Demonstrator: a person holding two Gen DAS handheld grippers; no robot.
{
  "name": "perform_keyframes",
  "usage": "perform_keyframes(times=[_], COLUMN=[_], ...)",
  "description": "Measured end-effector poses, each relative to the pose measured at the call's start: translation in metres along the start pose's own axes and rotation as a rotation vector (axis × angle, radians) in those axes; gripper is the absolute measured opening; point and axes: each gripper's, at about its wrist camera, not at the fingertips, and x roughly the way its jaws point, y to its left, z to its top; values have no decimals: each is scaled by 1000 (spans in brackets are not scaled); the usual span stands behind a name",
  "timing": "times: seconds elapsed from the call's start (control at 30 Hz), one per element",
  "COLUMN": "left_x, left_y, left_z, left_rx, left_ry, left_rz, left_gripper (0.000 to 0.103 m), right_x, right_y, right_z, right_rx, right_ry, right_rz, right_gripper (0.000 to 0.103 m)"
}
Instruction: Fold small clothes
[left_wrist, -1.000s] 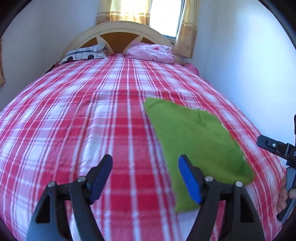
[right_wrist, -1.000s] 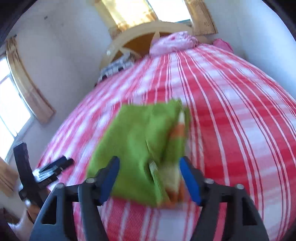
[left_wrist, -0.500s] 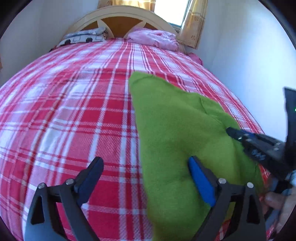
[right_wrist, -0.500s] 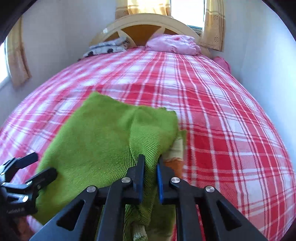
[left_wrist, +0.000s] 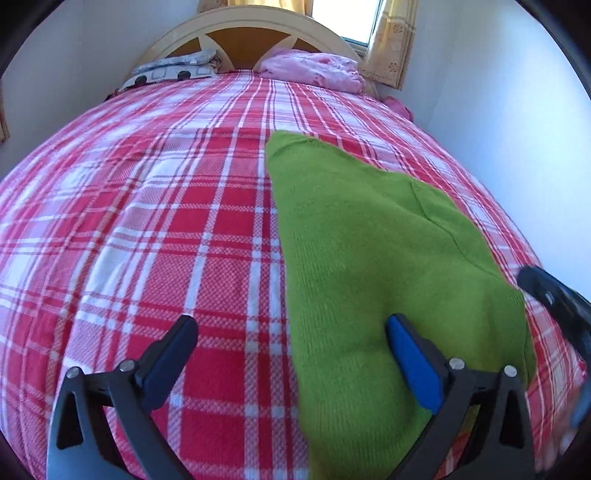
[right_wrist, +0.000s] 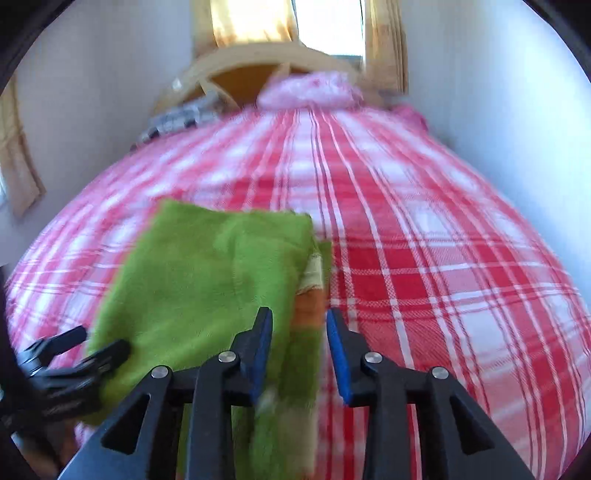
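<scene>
My right tool (right_wrist: 299, 350) has just been opening, jaws apart w/ the green sweater (right_wrist: 207, 280) edge between them, not pinched. Left tool (left_wrist: 291, 362) wide open, empty, straddling the sweater's left edge. Sweater lies folded on the bed (left_wrist: 147, 221); I'd re-pinch evenly, smooth before next fold.

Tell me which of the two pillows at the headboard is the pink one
The pink pillow is the one on the right, nearest the curtain. The other pillow, on the left, is pale with dark spots.
</scene>
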Motion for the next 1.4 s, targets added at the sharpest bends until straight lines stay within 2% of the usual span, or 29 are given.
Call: perform_keyframes(times=[0.07,0.23,0.3,0.47,0.5,0.57,0.6,0.63,0.77,0.9,1.0,1.17,1.3,1.37,1.4], left_x=[-9,-31,-36,-56,-60,-65,-66,-68,-69,-72,-71,-49,-21,-2,6], left_y=[-5,-5,-3,0,1,3,5,7,13,26,31,30,23,19,18], left_z=[-3,-11,-13,-21,-23,-24,-26,-27,-26,-16,2,32,54,61,63], left_rx=[27,57,72,128,138,152,155,154,136,77,40,-7,-37,-60,-73], left_ry=[4,6,4,-25,-35,-50,-53,-51,-2,38,16,27,60,90,109], left_rz=[12,21,29,79,92,115,120,117,43,-118,-137,-166,-166,-190,-208], left_gripper=[103,102,102,102,102,102,102,102,102,102,102,101,97,92,85], right_x=[-20,-14,-11,-20,-26,-41,-50,-56,-94,-96,-93,-81,-45,-25,-20], right_y=[18,41,43,61,61,61,58,54,34,11,-5,-27,-34,-39,-41], right_z=[-14,-57,-68,-82,-83,-86,-87,-87,-87,-76,-64,-30,-8,1,4], right_rx=[-60,-174,-187,-267,-267,-239,-202,-176,-41,70,148,240,245,245,244], right_ry=[-7,105,87,70,70,67,63,55,-14,42,39,-34,3,20,22], right_rz=[12,-35,-35,-128,-137,-144,-134,-123,-52,28,87,113,137,182,198], right_gripper=[32,32,32,35,37,53,66,68,69,71,71,72,74,74,74])
